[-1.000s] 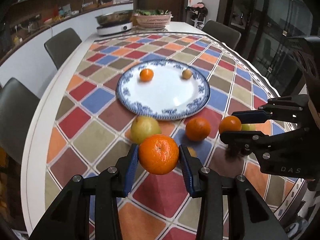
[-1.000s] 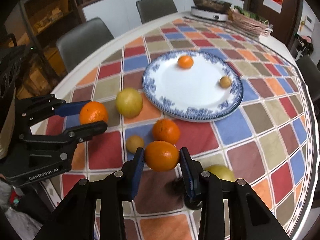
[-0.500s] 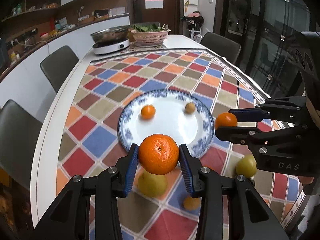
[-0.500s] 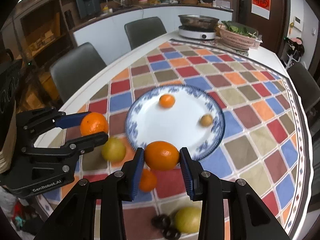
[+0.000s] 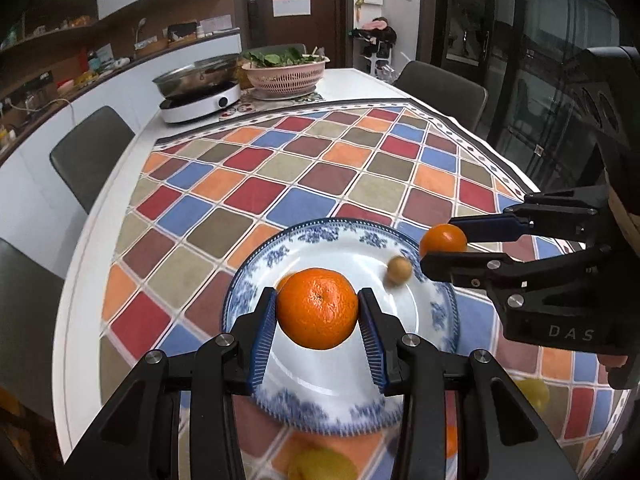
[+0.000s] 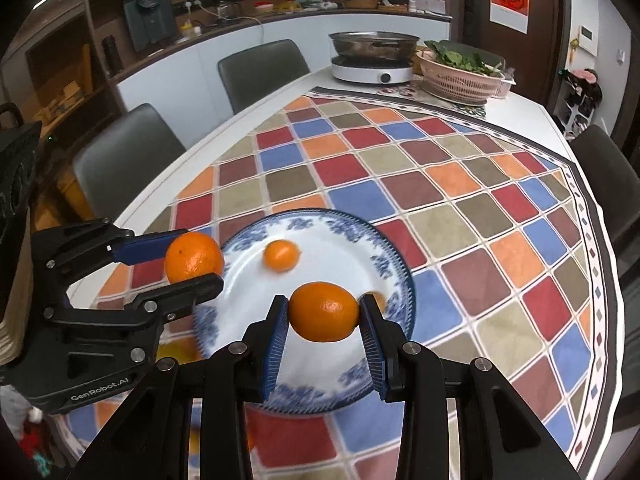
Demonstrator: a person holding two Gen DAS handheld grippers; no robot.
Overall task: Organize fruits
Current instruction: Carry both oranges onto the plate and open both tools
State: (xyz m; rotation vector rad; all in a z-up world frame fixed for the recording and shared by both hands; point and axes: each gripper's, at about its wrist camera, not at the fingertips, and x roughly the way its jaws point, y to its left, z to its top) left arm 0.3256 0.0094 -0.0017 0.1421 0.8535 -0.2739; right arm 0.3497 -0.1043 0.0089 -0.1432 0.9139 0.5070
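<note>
My left gripper (image 5: 318, 316) is shut on an orange (image 5: 317, 314) and holds it above the blue-and-white plate (image 5: 436, 312). My right gripper (image 6: 324, 314) is shut on another orange (image 6: 324, 312), also above the plate (image 6: 304, 224). Each gripper shows in the other's view, the right one (image 5: 444, 246) at the plate's right side, the left one (image 6: 194, 262) at its left rim. On the plate lie a small orange (image 6: 282, 255) and a small brown fruit (image 5: 399, 270), which is mostly hidden behind a finger in the right wrist view.
Yellow-green fruits (image 5: 322, 466) (image 5: 534, 392) and another orange (image 5: 451, 440) lie on the checkered tablecloth (image 5: 304, 176) near the plate's front. A hotplate with a steel pan (image 5: 196, 94) and a pink basket of greens (image 5: 286, 72) stand at the table's far end. Chairs surround the table.
Both grippers have lifted and moved forward with their oranges, from over the loose fruit on the cloth to above the plate.
</note>
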